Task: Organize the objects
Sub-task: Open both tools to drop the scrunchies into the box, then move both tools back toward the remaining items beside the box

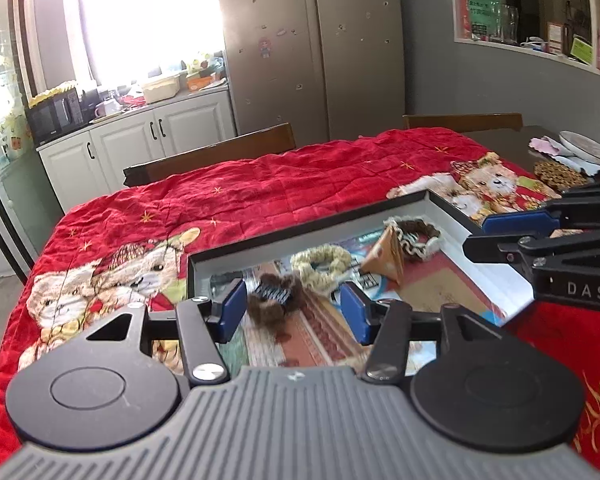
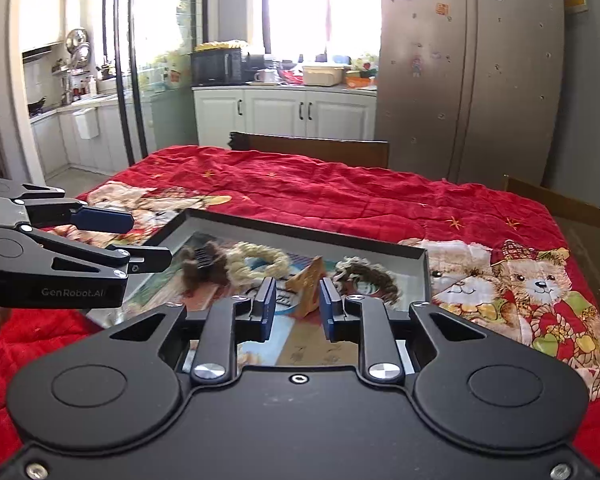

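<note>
Red quilt [image 1: 260, 184]; plate [image 1: 588, 148] left-view only

Home kitchen, fridge [image 2: 468, 68], cabinets [image 2: 284, 114], microwave [image 2: 216, 66]

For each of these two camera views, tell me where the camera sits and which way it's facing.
Left wrist: sits on the left gripper, facing across the box toward the fridge; own open fingers show, right gripper at right.
Right wrist: sits on the right gripper, facing the box and window; own fingers show, left gripper at left.
Shared: box, cream scrunchie, red quilt.
</note>
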Tool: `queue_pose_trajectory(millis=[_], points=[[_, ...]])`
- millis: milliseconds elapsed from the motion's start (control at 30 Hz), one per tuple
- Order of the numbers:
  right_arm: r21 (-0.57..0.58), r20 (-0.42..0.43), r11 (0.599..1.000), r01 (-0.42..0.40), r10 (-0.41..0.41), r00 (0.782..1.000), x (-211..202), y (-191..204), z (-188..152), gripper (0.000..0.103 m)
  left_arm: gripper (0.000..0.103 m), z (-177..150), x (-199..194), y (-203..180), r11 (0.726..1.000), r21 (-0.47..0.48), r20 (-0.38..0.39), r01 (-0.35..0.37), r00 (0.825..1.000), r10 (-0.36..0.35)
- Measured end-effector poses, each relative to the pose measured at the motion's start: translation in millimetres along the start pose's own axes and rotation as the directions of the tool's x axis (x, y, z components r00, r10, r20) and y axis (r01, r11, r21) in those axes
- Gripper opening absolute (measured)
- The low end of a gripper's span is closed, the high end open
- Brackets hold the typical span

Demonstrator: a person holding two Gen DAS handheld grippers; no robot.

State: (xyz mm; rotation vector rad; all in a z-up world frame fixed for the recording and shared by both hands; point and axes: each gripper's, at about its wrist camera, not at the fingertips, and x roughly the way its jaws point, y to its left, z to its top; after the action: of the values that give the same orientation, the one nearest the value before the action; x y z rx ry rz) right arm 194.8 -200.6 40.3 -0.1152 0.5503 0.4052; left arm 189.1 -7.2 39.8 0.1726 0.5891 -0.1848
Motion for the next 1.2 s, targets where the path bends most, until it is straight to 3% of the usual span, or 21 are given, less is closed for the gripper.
queue_pose_trajectory(millis=[300, 667, 1200], points=[[-0.026, 0.032, 0.999, -0.029, 0.03, 0.999, -34.5, 15.3, -21.8, 0.026, 0.069, -36.0, -34.7, 16.3, 0.999, -0.037, -0.012, 0.031, 0.999, -0.031], [-0.036, 0.013, 0.999, -0.035, 0.035, 0.999, -58.7, 20.5, -61.3, 0.028, 0.074, -75.4, -61.8, 19.7, 0.999, -0.034, -0.021, 0.024, 0.999, -0.025], [-0.119, 0.026, 0.986, -0.113, 0.117, 0.993, -89.3, 37.2, -105.1, 0.035, 0.076, -113.6, -61.6, 16.4, 0.998, -0.04, -0.056, 0.054, 0.997, -0.056]])
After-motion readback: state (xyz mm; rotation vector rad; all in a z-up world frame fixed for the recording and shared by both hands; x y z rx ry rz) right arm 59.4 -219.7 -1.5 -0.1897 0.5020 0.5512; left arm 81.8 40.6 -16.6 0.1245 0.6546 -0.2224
